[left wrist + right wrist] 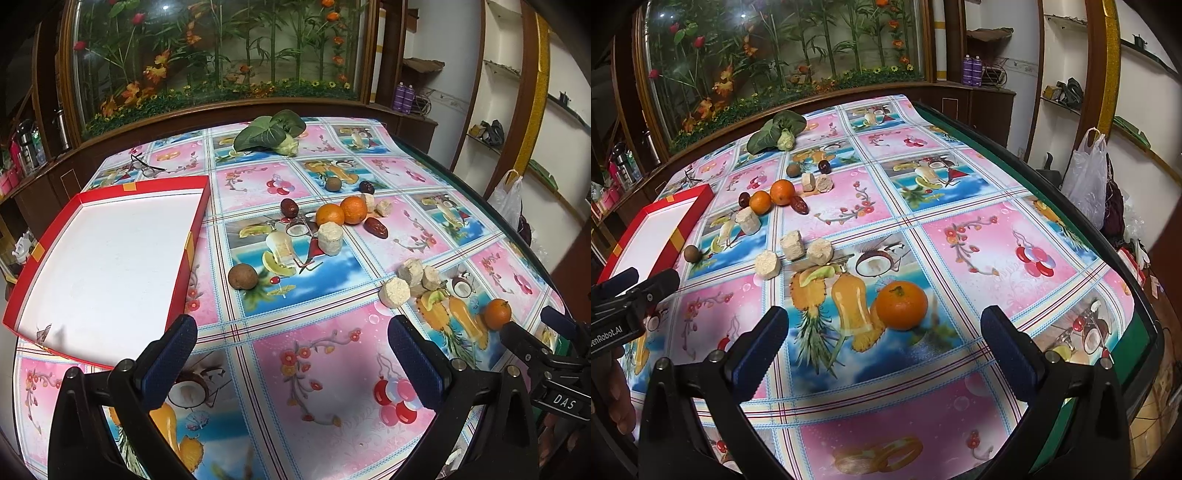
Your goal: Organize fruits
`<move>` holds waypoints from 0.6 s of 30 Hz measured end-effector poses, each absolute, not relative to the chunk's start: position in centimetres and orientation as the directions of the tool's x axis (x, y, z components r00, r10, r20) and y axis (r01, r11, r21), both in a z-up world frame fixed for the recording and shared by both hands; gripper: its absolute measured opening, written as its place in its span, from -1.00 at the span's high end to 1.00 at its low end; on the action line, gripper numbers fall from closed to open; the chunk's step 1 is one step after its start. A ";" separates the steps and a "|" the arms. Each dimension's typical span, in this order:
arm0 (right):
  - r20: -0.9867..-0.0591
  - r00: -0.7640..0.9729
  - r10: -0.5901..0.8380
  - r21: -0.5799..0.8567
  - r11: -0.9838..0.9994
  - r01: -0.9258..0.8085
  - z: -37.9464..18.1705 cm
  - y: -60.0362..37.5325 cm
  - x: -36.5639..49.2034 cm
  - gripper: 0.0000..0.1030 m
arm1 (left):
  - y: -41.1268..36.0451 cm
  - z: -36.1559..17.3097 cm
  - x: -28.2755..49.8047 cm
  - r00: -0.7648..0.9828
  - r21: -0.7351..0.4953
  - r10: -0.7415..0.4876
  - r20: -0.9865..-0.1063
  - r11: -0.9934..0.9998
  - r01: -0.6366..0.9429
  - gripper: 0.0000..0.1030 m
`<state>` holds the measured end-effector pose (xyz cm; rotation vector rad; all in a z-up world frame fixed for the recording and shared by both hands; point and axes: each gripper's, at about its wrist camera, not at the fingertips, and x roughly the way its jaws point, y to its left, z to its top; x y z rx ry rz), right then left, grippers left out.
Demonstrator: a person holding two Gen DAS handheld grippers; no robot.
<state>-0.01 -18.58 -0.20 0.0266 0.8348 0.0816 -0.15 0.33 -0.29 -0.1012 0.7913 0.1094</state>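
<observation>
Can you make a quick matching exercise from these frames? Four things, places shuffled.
Things:
1. lone orange
2. red tray
3. leafy greens
4. glasses

Places:
A. far end of the table, by the glass display
B. just ahead of the open right gripper
C. just behind the red tray's far edge
D. beside the open left gripper, nothing in it

Pairs: 1-B, 2-D, 3-A, 4-C

Right gripper (882, 336): jaws wide apart, empty, above tablecloth (979, 229). Orange (902, 305) just beyond the fingertips. Red tray (696, 210) far left.
</observation>
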 end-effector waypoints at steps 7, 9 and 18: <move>-0.739 0.668 0.085 0.055 0.996 -0.066 -0.1 -18.3 -0.2 -1.00 | 0.3 -0.4 -0.2 0.697 -0.053 0.055 -0.715 0.990 -0.132 -0.99; -0.739 0.669 0.084 0.053 0.996 -0.066 -0.1 -18.4 -0.2 -1.00 | 0.3 -0.4 -0.3 0.698 -0.056 0.051 -0.715 0.990 -0.129 -0.99; -0.748 0.659 0.076 0.050 0.997 -0.059 -0.6 -18.7 -0.3 -1.00 | 0.3 -0.7 -0.2 0.695 -0.069 0.034 -0.718 0.990 -0.120 -0.99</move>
